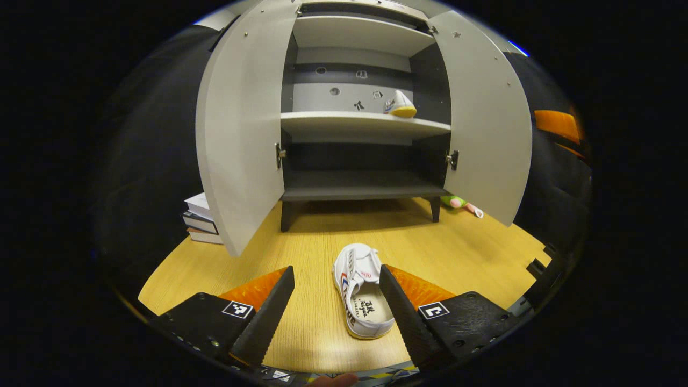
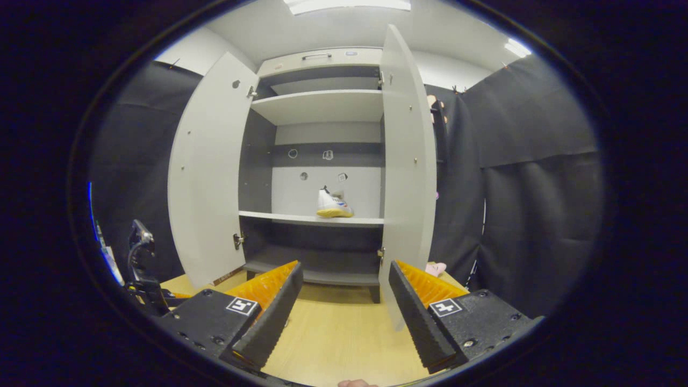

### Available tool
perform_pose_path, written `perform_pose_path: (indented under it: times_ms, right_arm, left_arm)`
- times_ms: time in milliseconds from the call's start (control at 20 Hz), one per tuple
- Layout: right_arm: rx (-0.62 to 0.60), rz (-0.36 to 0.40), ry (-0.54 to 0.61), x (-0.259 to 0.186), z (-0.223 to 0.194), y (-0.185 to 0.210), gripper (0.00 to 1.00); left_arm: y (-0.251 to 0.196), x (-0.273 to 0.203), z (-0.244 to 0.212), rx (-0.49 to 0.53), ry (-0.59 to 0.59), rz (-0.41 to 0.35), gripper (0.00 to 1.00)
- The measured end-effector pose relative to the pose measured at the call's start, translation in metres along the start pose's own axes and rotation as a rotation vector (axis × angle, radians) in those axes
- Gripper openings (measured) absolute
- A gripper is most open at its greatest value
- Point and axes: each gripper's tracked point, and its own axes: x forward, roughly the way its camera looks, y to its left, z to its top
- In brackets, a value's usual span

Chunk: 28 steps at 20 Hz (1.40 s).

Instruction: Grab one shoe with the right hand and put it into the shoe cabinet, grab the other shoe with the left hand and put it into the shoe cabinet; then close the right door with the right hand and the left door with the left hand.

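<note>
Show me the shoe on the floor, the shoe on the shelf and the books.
Floor shoe (image 1: 361, 293), left gripper view, on its insole.
Shelf shoe (image 2: 333, 205), right gripper view, on its side.
Books (image 1: 200, 217), left gripper view, on the stack's spines.

Left gripper (image 1: 337, 301): jaws spread wide, nothing between the fingers, nothing pressed. Held low and tilted down toward the floor, fingers (image 1: 269, 314) pointing forward. Its right finger sits just beside the shoe (image 1: 359, 293) on the floor; whether it touches cannot be told. A fingertip of the holding hand (image 1: 333, 380) peeks in at the bottom edge of the left gripper view.

Right gripper (image 2: 344, 306): jaws also wide apart, empty, held more level and aimed straight ahead. Fingers (image 2: 419, 317) free of contact. A sliver of the holding hand (image 2: 352, 383) shows at the bottom edge of the right gripper view.
</note>
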Motion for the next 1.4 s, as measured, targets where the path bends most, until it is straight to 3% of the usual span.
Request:
perform_pose_path:
  times_ms: [450,800,1050,1150,1300,1400]
  right_arm:
    - [0.012,-0.047,0.038,-0.003,-0.014,-0.025,1.0]
    - [0.009,-0.059,0.064,0.001,-0.021,-0.03,1.0]
    - [0.002,-0.064,0.089,0.012,-0.03,-0.029,1.0]
    - [-0.002,-0.069,0.098,0.015,-0.032,-0.031,1.0]
    - [-0.005,-0.072,0.101,0.018,-0.032,-0.03,1.0]
    - [-0.016,-0.074,0.103,0.021,-0.032,-0.03,1.0]
  left_arm:
    - [0.006,0.041,-0.054,0.007,0.204,-0.009,0.96]
    - [0.001,0.088,-0.057,-0.002,0.193,-0.043,0.98]
    - [0.0,0.112,-0.054,0.0,0.179,-0.055,0.94]
    - [0.0,0.119,-0.051,-0.01,0.166,-0.046,0.84]
    - [0.002,0.125,-0.047,0.021,0.138,-0.007,0.48]
    - [0.004,0.128,-0.044,0.06,0.115,0.025,0.14]
